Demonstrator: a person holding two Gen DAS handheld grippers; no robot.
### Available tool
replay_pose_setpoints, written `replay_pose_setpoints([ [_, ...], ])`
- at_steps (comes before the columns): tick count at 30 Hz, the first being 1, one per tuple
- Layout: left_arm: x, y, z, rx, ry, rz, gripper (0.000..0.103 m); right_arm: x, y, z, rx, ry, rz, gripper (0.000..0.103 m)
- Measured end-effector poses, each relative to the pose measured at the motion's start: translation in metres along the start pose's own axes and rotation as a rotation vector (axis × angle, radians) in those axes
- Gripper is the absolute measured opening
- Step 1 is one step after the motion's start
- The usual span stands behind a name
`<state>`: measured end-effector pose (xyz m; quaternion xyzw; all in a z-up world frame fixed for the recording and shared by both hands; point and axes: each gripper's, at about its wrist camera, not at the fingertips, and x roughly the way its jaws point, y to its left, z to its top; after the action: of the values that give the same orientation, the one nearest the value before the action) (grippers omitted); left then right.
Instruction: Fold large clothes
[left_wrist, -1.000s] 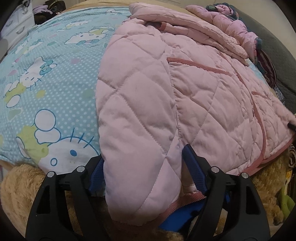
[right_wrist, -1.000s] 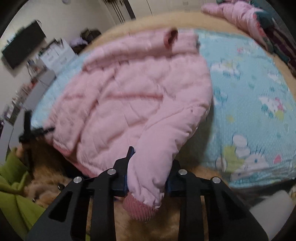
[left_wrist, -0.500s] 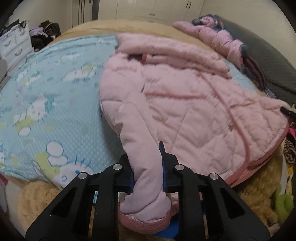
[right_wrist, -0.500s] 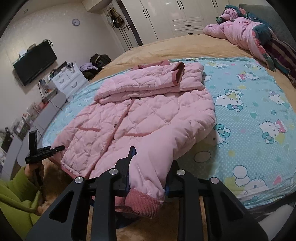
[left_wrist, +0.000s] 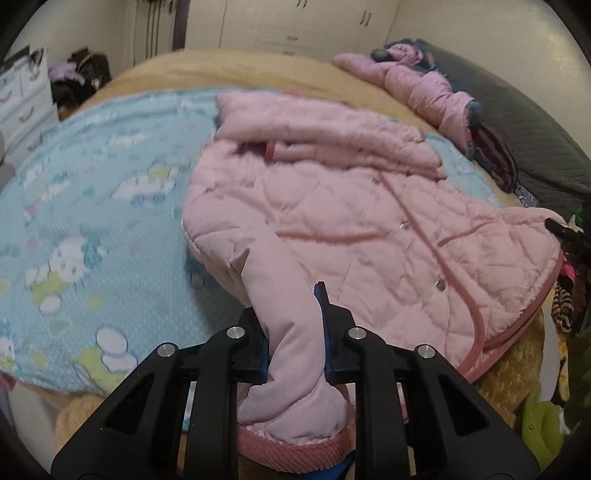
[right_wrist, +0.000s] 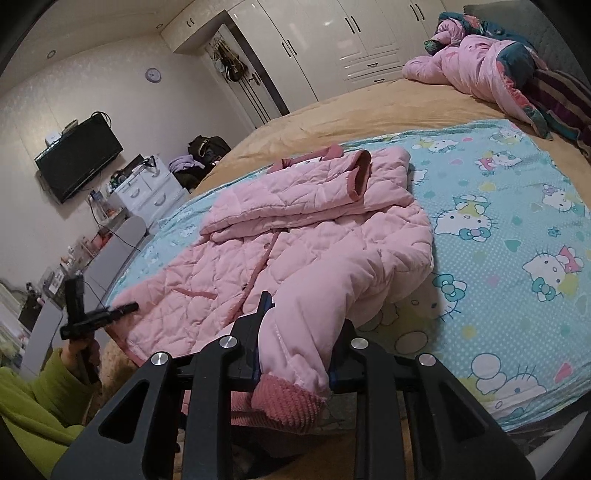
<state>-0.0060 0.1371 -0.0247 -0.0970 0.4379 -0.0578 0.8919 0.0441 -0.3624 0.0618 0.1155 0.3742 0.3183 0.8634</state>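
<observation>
While a pink quilted jacket (left_wrist: 332, 206) lies spread on a blue cartoon-cat blanket (left_wrist: 92, 229) on the bed (right_wrist: 369, 110), w/ one sleeve folded across its chest, both tools grip its other parts. Left gripper (left_wrist: 293, 332): jaws pinching a sleeve (left_wrist: 291, 350) near its ribbed cuff. Right gripper (right_wrist: 295, 343): jaws pinching the jacket's sleeve end (right_wrist: 295, 332) above a dark-pink knit cuff. Another pink coat (right_wrist: 476, 70) sits bunched at the bed's far corner, well apart.

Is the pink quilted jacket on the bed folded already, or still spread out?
Partly folded. On the pink quilted jacket, one sleeve lies across the chest; the body lies spread flat.
</observation>
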Motion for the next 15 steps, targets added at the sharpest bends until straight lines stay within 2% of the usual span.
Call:
replay_pose_setpoints([
  [2, 0.008, 0.004, -0.011, -0.017, 0.048, -0.016, 0.023, -0.001, -0.002, 0.000, 0.011, -0.002, 0.005, 0.023],
  [4, 0.014, 0.005, -0.023, -0.021, 0.083, -0.007, 0.039, -0.001, -0.003, -0.001, 0.018, -0.004, 0.005, 0.023],
  [9, 0.018, 0.016, -0.044, -0.070, 0.127, -0.009, 0.041, -0.005, -0.001, 0.003, 0.020, -0.017, 0.011, 0.023],
  [11, 0.018, 0.019, -0.047, -0.082, 0.138, -0.005, 0.028, -0.005, 0.000, 0.008, 0.016, -0.025, 0.011, 0.023],
  [12, 0.016, 0.020, -0.047, -0.085, 0.136, -0.009, 0.018, -0.005, 0.000, 0.009, 0.016, -0.028, 0.015, 0.023],
  [15, 0.005, 0.023, -0.038, -0.097, 0.091, -0.044, 0.009, -0.004, 0.004, 0.016, 0.006, -0.034, 0.018, 0.023],
])
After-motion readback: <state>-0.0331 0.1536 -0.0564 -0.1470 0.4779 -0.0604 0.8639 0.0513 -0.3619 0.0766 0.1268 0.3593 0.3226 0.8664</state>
